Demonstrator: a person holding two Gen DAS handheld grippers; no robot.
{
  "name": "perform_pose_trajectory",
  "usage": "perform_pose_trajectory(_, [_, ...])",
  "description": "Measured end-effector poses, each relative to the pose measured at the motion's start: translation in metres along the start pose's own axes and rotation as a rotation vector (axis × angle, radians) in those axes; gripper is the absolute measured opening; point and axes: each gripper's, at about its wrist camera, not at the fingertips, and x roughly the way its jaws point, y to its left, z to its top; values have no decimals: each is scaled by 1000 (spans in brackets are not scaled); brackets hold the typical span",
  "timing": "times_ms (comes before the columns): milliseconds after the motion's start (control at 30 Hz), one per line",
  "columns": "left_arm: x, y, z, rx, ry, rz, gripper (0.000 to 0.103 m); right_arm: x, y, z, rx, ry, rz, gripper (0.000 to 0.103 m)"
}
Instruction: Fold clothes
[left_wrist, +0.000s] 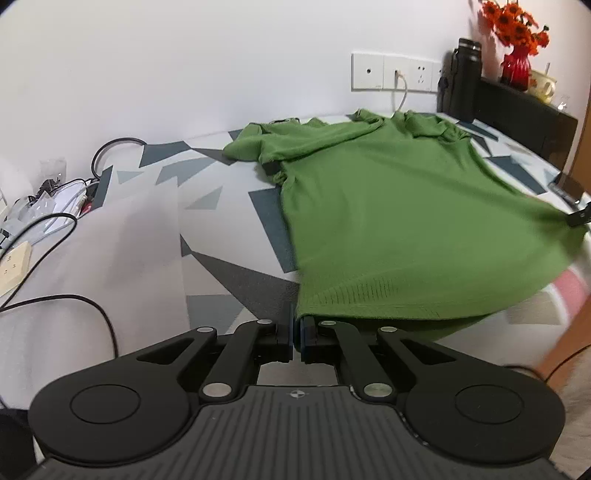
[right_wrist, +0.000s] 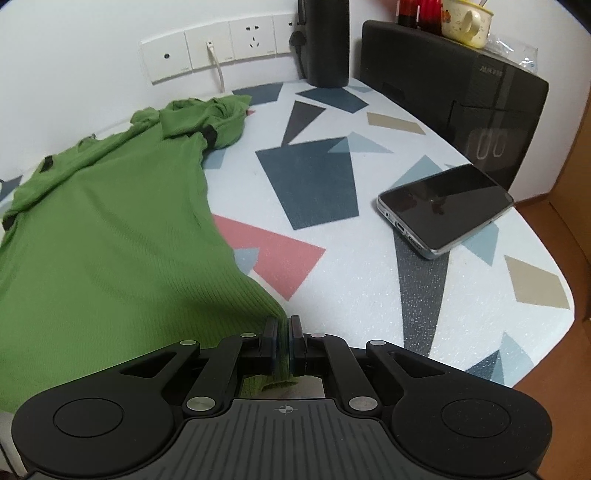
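Observation:
A green knitted shirt (left_wrist: 388, 206) lies spread on the table with the geometric-patterned cover (left_wrist: 229, 236), its sleeves bunched at the far end near the wall. My left gripper (left_wrist: 297, 332) is shut at the near left corner of the ribbed hem, and the hem edge drapes over its right finger. In the right wrist view the shirt (right_wrist: 110, 236) fills the left side. There my right gripper (right_wrist: 282, 343) is shut on the near right hem corner, with green fabric pinched between its pads. The hem is lifted a little and stretched between both grippers.
A phone (right_wrist: 445, 208) lies on the table to the right of the shirt. A black box (right_wrist: 461, 96), a dark cylinder (right_wrist: 327, 40), a mug (right_wrist: 467, 20) and a red vase of flowers (left_wrist: 517, 66) stand at the back right. Cables and a power strip (left_wrist: 14, 266) lie at the left.

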Motion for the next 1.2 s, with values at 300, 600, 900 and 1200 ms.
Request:
perform_pose_trajectory(300, [-4, -41, -34, 218, 113, -27, 4, 3, -10, -8, 19, 42, -18, 4])
perform_pose_trajectory(600, [-14, -35, -36, 206, 138, -58, 4, -12, -17, -14, -5, 63, -6, 4])
perform_pose_trajectory(900, [-30, -28, -43, 151, 156, -128, 56, -17, -24, -30, 37, 81, -46, 19])
perform_pose_trajectory(1200, [-65, 43, -17, -259, 4, -195, 61, -58, -30, -18, 156, -8, -34, 45])
